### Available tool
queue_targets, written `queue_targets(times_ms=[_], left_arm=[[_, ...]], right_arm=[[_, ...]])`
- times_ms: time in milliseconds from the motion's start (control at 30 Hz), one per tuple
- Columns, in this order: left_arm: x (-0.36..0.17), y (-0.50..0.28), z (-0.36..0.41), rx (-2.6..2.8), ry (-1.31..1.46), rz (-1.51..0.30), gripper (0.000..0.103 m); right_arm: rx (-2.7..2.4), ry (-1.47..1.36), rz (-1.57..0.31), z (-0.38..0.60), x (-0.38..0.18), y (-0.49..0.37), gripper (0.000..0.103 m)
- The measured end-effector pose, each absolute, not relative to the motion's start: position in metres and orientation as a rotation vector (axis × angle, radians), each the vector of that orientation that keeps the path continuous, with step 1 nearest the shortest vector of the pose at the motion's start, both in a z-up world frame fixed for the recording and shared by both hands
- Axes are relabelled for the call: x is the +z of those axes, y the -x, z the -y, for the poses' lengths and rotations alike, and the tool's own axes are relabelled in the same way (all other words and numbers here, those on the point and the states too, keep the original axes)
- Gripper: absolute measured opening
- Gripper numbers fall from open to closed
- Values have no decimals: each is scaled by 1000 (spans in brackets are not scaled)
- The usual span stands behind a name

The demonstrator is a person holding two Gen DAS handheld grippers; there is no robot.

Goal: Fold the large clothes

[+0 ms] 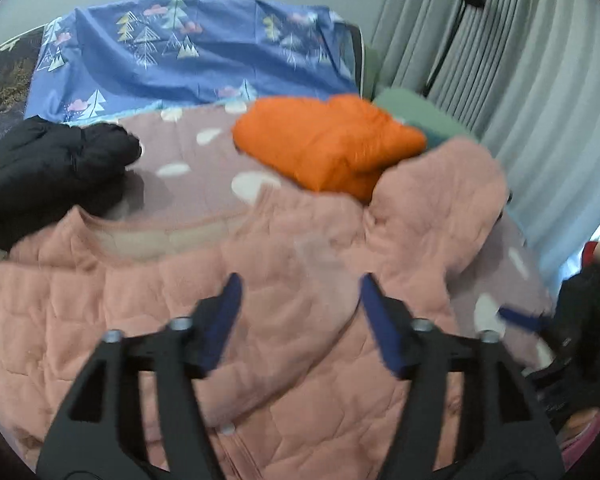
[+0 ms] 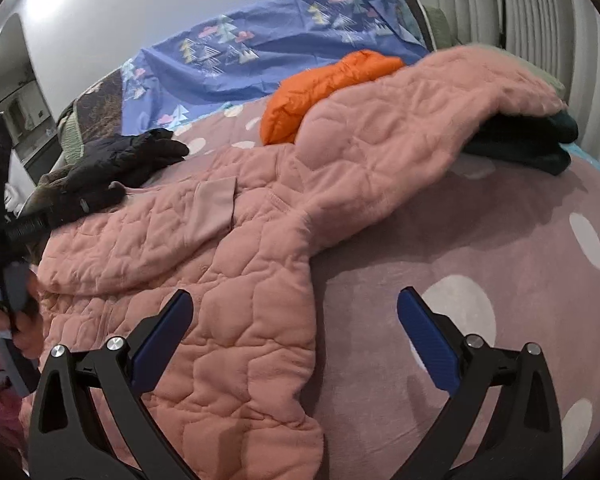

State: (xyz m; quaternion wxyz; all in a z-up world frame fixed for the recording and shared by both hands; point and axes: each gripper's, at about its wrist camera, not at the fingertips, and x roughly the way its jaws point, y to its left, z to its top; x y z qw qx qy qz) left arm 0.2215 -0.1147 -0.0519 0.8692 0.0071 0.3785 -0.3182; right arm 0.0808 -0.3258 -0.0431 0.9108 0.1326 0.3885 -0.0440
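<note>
A pink quilted jacket point(image 1: 180, 300) lies spread on the bed, collar toward the far side, one sleeve point(image 1: 440, 200) stretched to the right over other clothes. My left gripper point(image 1: 298, 284) is open and empty just above the jacket's chest. In the right wrist view the jacket point(image 2: 228, 264) fills the left half, its sleeve point(image 2: 420, 120) reaching up right. My right gripper point(image 2: 296, 300) is open and empty, above the jacket's right side edge. The right gripper also shows at the right edge of the left wrist view point(image 1: 520, 318).
The bed has a mauve cover with white dots point(image 2: 480, 264). A folded orange jacket point(image 1: 328, 140), a black jacket point(image 1: 52, 164) and dark green folded clothes point(image 2: 532, 148) lie on it. A blue tree-print sheet point(image 1: 204, 48) covers the headboard. Grey curtains point(image 1: 520, 60) hang right.
</note>
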Motion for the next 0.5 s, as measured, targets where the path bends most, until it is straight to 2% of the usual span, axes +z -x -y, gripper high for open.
queue_targets(times_ms=[33,100,167,333,500], left_arm=[[-53,-219,109,-662,-19,-791,73],[-51,-212,91,-640,-11,-780,78],[-46,-202,59,-574,-9,-759,80],[-47,-184,-21,-356,-17,-743,83],[-74,-169,-109,-165,-10,-819,84]], right_arm=[[-72,-266,-795,324,-41,-81,94],[-6,-262,-797,319,-38,-87,81],[73,-278,-813,310,-36,-101,74],[176,-320,-897,290,-42,-151,74],[214,-454,-1065,272,-72,-209,76]])
